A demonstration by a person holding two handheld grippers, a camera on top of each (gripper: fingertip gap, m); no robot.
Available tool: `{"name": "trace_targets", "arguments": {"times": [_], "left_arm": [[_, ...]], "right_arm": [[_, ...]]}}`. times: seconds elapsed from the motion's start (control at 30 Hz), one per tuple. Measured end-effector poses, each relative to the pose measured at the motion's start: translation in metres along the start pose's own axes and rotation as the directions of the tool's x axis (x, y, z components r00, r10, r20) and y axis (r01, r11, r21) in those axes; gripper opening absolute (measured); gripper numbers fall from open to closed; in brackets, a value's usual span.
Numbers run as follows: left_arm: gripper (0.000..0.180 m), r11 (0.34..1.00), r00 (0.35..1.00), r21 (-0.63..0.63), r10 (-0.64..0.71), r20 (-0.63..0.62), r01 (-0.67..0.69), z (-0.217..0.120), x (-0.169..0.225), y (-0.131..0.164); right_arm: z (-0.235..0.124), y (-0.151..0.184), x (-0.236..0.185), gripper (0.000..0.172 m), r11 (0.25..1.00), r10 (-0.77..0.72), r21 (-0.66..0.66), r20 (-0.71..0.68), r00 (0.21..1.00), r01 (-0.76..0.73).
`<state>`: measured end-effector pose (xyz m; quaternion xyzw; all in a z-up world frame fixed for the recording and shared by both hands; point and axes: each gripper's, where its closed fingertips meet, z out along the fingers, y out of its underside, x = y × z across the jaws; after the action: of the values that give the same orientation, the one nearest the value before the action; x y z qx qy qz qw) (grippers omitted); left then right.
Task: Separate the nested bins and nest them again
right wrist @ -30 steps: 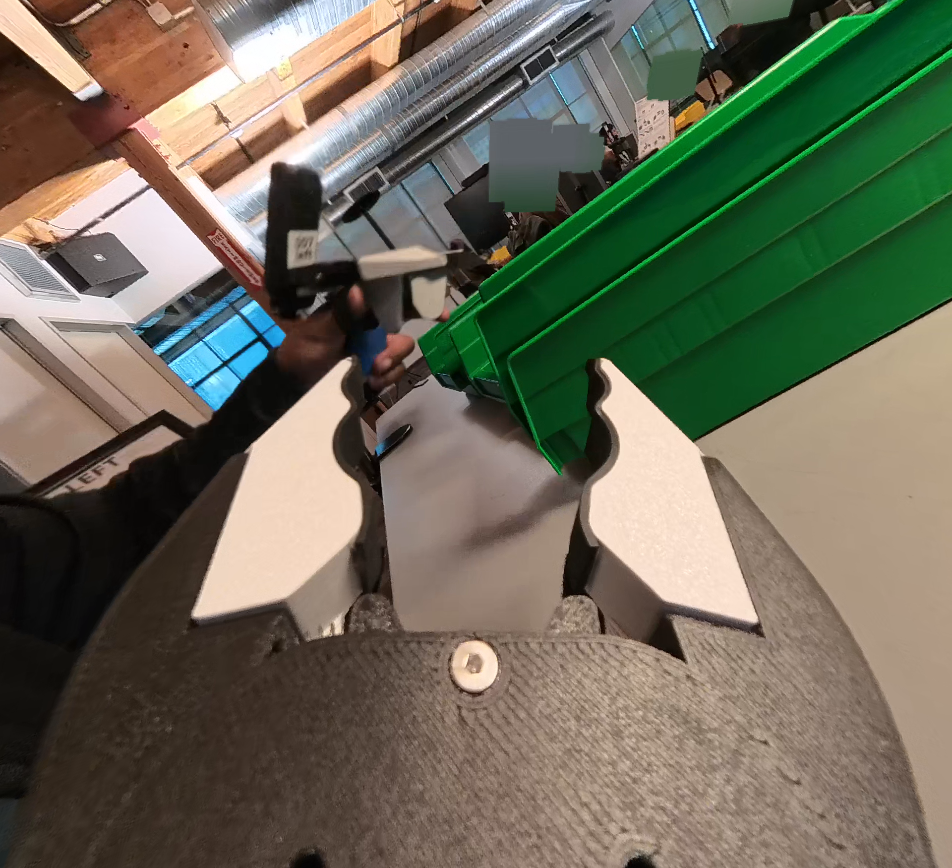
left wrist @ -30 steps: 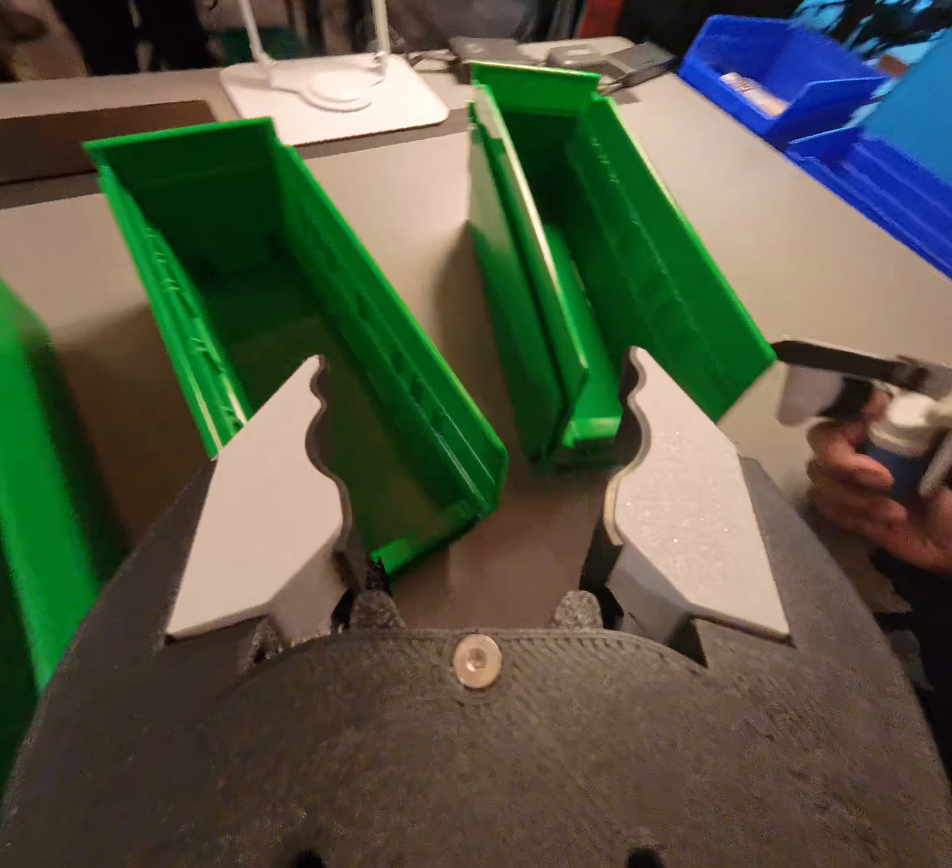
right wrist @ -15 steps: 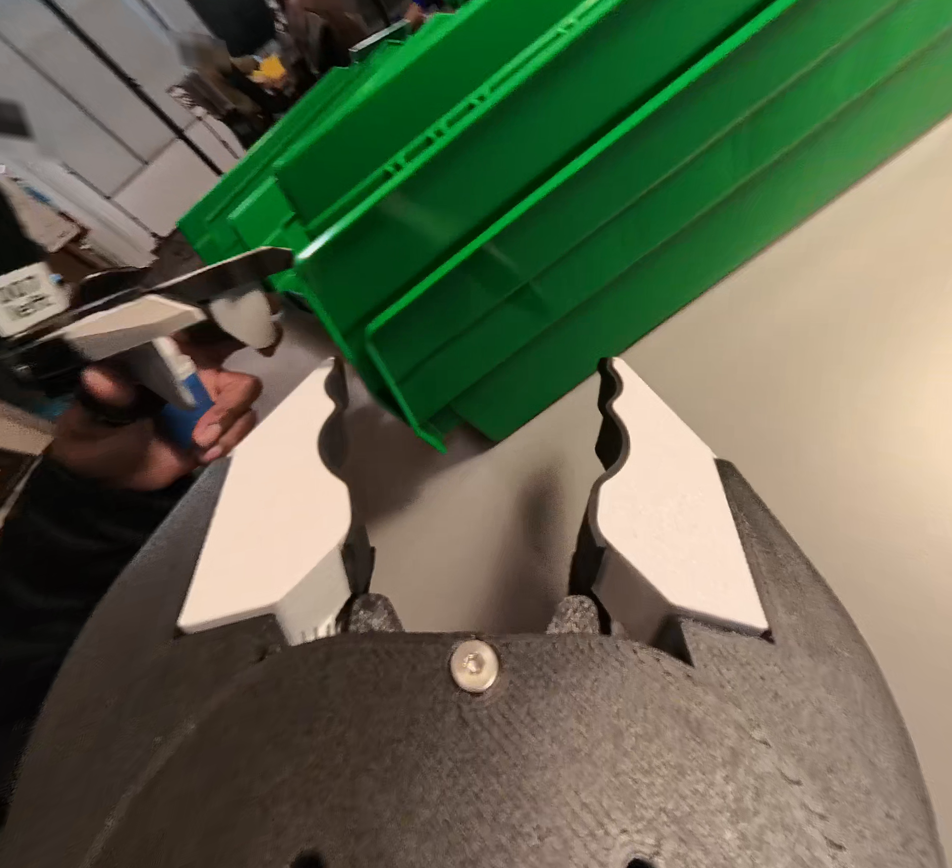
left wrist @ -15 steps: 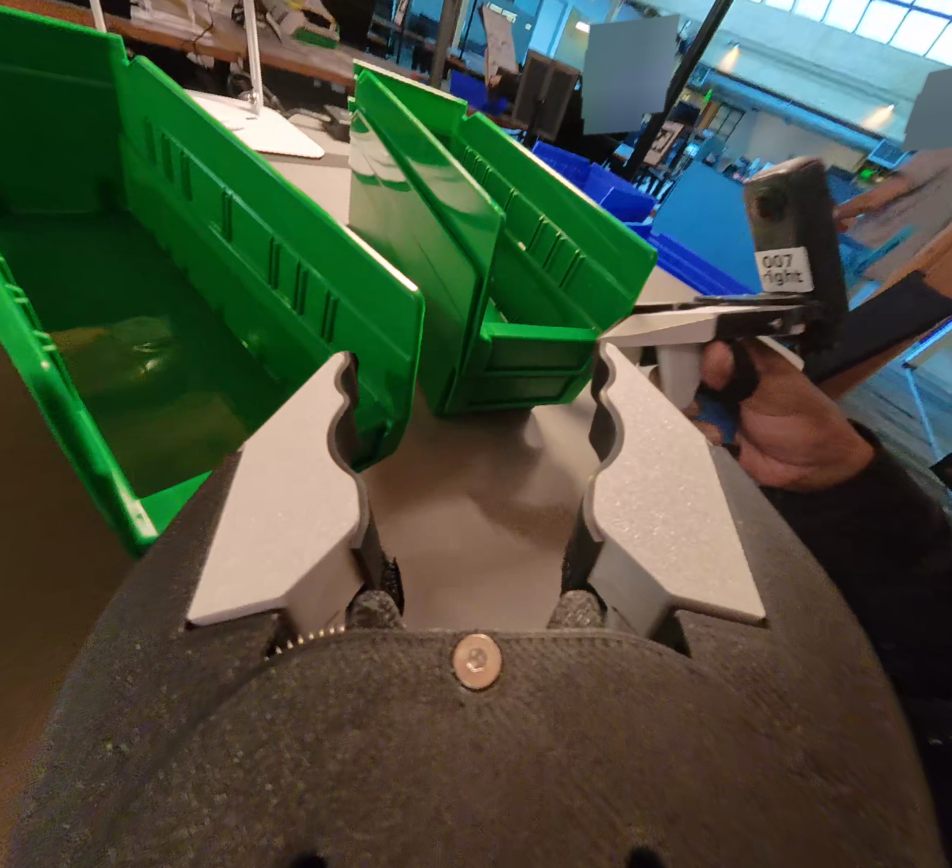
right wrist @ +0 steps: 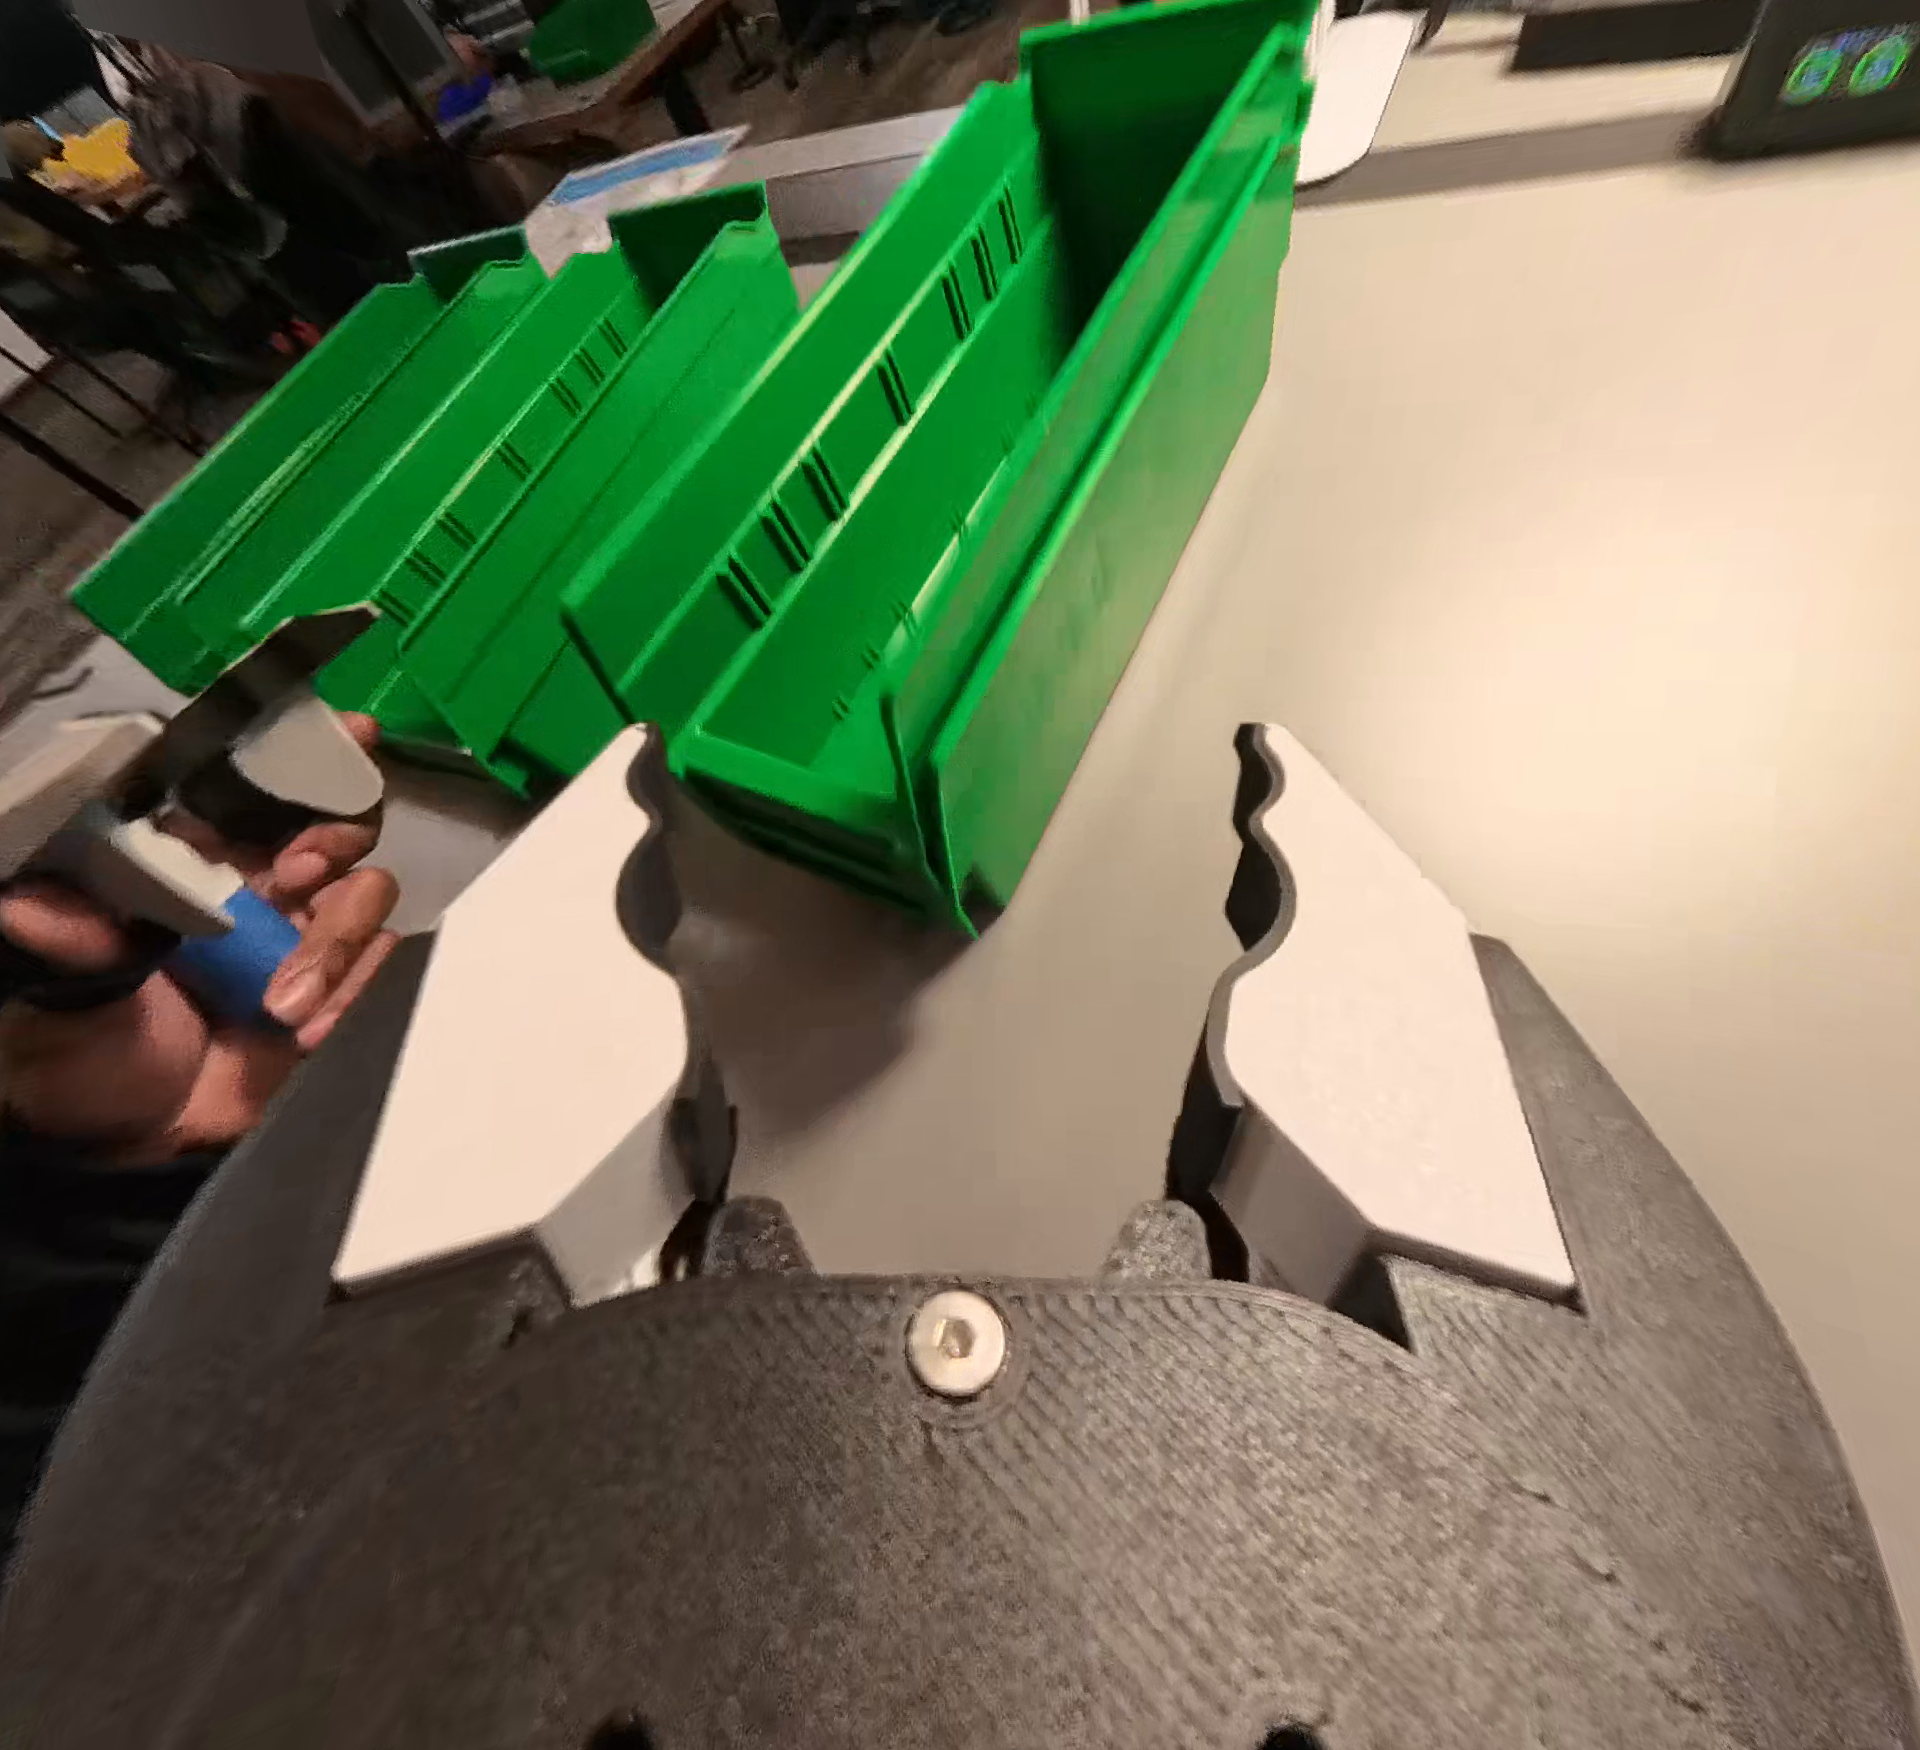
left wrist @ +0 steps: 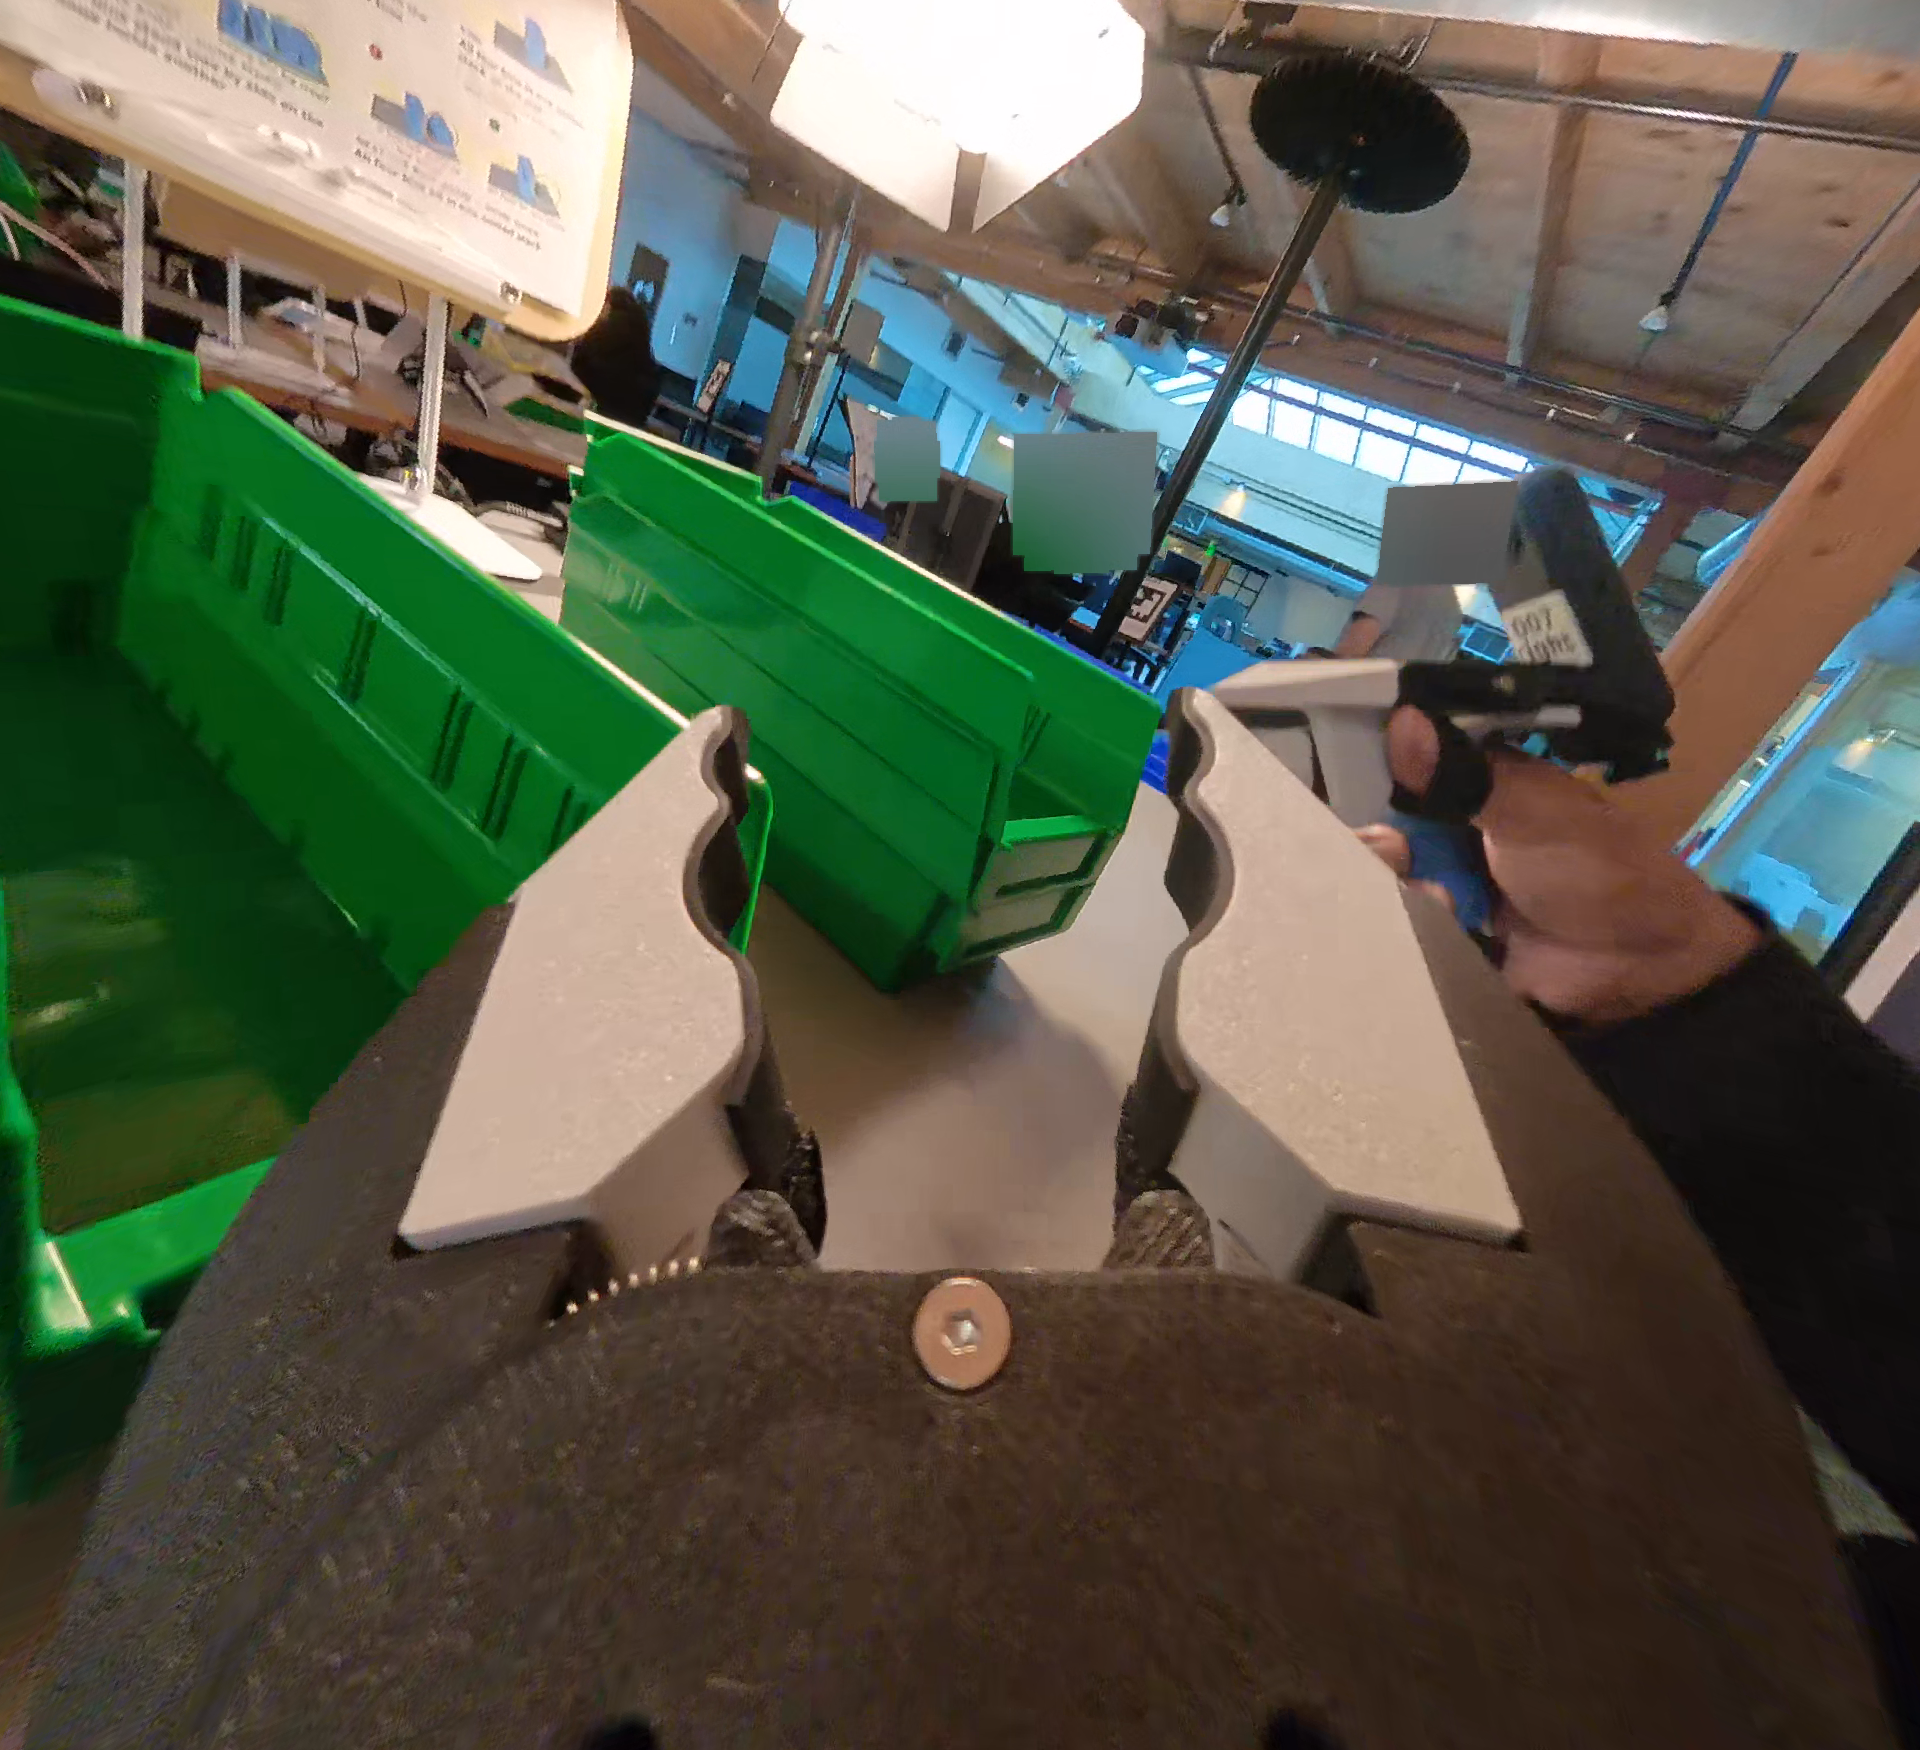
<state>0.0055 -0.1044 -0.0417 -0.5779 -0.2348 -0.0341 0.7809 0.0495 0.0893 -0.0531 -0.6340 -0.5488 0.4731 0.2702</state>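
My left tongs point(left wrist: 951, 755): wide, bare | my right tongs point(right wrist: 945, 765): wide, bare, just before nested green bins point(right wrist: 987, 495) | worktop point(right wrist: 1558, 557)

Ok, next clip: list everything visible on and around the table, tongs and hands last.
Green plastic bins: three groups, side by side on the table; the nearest to the right tongs looks like a nested pair.
Beige table: one, under the bins.
White instruction board on a stand: one, behind the bins.
Blue bins: a few, background.
Black device with a lit screen: one, far table edge.
Left tongs: grey fingers, open, empty.
Right tongs: open, empty.
Hands: two, gripping the handles.
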Motion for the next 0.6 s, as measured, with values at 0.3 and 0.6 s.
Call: {"name": "trace_targets", "arguments": {"times": [0.3,0.6], "left_arm": [[0.078,0.997,0.998,0.069,-0.037,-0.058,0.041,-0.013,0.007,-0.009],[0.077,0.993,0.993,0.086,-0.078,-0.088,0.085,-0.016,0.006,-0.011]], "right_arm": [[0.089,-0.051,-0.023,0.157,0.931,-0.037,-0.363,0.009,0.999,0.038],[0.138,-0.039,-0.003,0.158,0.770,-0.093,-0.638,-0.099,0.991,0.009]]}}
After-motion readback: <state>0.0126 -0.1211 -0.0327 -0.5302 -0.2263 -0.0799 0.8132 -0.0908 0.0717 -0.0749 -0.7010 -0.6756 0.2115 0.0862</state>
